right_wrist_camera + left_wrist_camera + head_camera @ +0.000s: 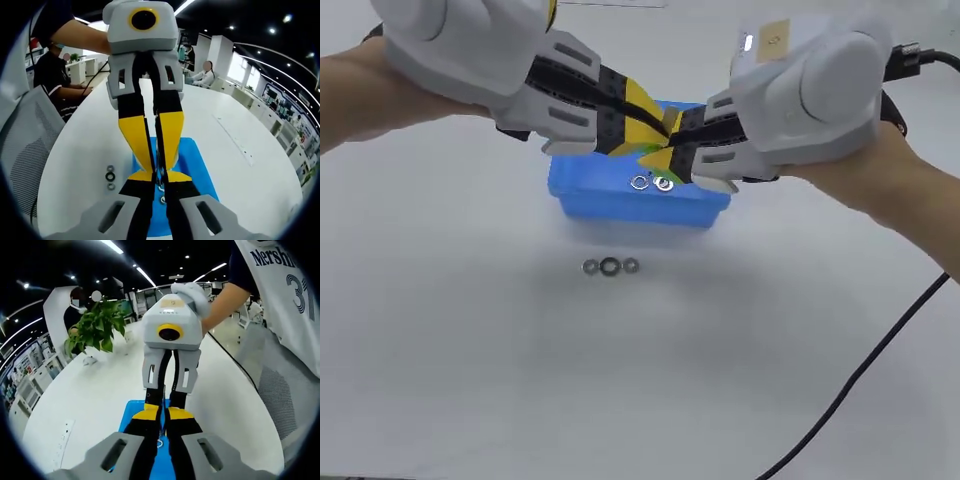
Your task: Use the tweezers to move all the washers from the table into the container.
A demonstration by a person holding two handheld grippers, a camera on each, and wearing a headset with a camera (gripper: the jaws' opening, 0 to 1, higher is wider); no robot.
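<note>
A blue container [620,205] stands mid-table, with two washers [652,183] lying inside. Three more washers [610,266] lie in a row on the table in front of it. My left gripper [660,135] and right gripper [672,152] meet tip to tip above the container, both with yellow-tipped jaws closed. In the right gripper view the thin metal tweezers [160,175] sit pinched where the right gripper [160,178] faces the left gripper [159,164]. The container [195,165] lies below, with the table washers [110,176] to its left. Most of the tweezers are hidden by the jaws.
A black cable [860,370] trails over the white table at the right. A potted plant [100,330] stands far across the table, and people sit at desks in the background. Bare table surrounds the container.
</note>
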